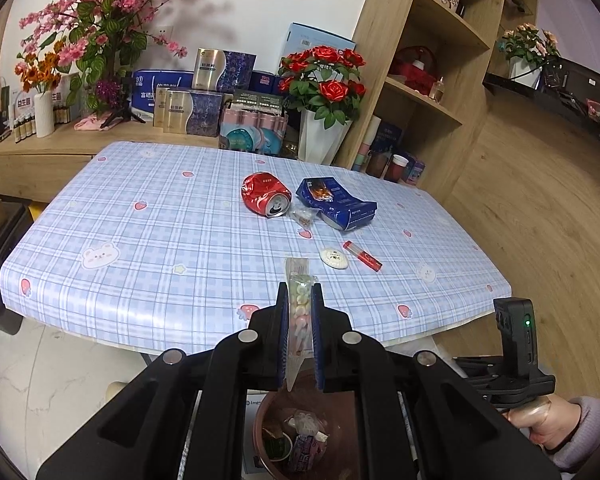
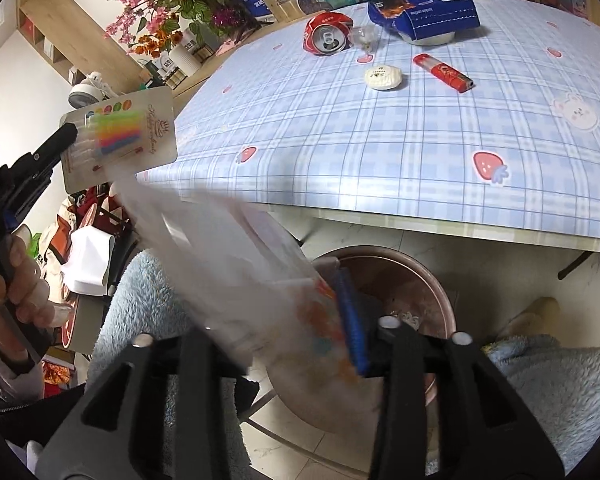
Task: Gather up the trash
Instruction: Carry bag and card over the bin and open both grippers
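My left gripper is shut on a card pack of coloured candles, seen edge-on over the table's near edge. The right wrist view shows that pack flat-on at the left. My right gripper stands open above a round brown bin. A blurred clear plastic bag lies loose between its fingers. The bin holds several wrappers. On the checked table lie a crushed red can, a blue packet, a white round packet and a red tube.
Boxes and a white vase of red roses line the table's far side. A wooden shelf stands at the right. The person's fluffy blue knees flank the bin. A small clear wrapper sits by the can.
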